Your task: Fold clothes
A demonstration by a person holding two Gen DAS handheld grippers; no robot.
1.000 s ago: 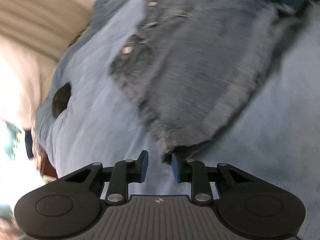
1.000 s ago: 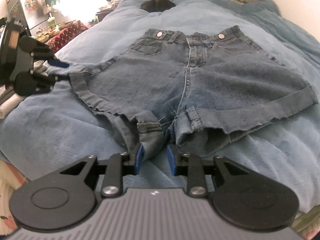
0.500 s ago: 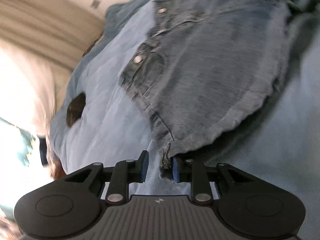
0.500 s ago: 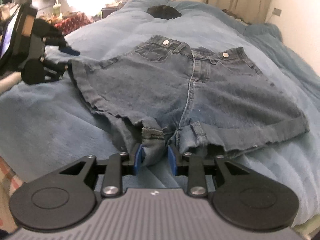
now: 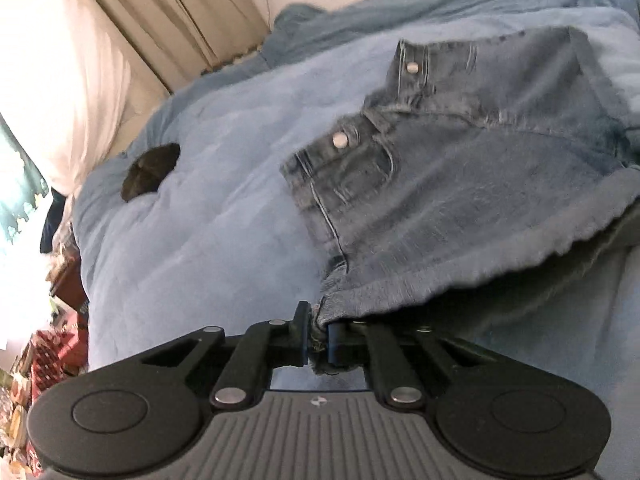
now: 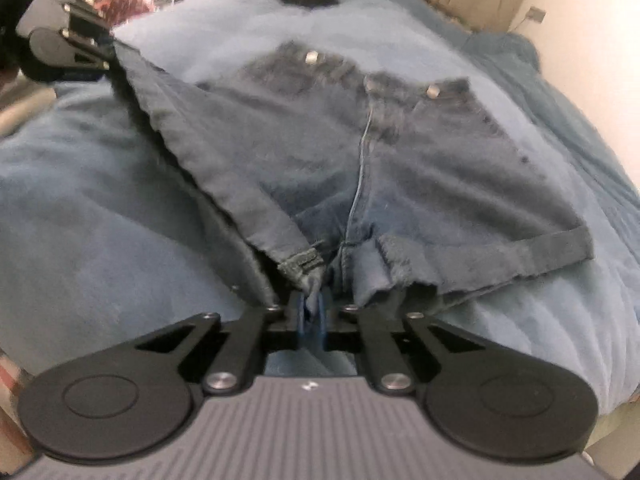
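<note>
The left tool (image 5: 318, 338) has its jaws closing, and its blue pads (image 5: 333, 343) already pinch the frayed outer hem corner of one leg of the denim shorts (image 5: 440, 208), with a tuft of denim bunched between them. The right tool (image 6: 312, 316) has its jaws drawn almost together and pinches the cloth at the crotch, where a small seamed tab of denim pokes up just in front of its pads (image 6: 321, 320). In the right wrist view the left tool (image 6: 68, 56) shows at the upper left, and the leg it holds rises off the bed in a taut slanted sheet, its raw hem running in a straight line from that tool down to the right tool. The rest of the shorts lies flat on the blue blanket (image 5: 208, 216) that covers the bed, front side up: the waistband is at the far end with its metal buttons (image 5: 340, 141) showing, the fly seam runs down the middle, and the other leg rests spread to the right with a turned-up cuff (image 6: 556, 246). A dark, rounded object (image 5: 150, 172) sits on the blanket beyond the waistband, well apart from the shorts. Beige curtains (image 5: 180, 12) hang by the wall behind the bed.
</note>
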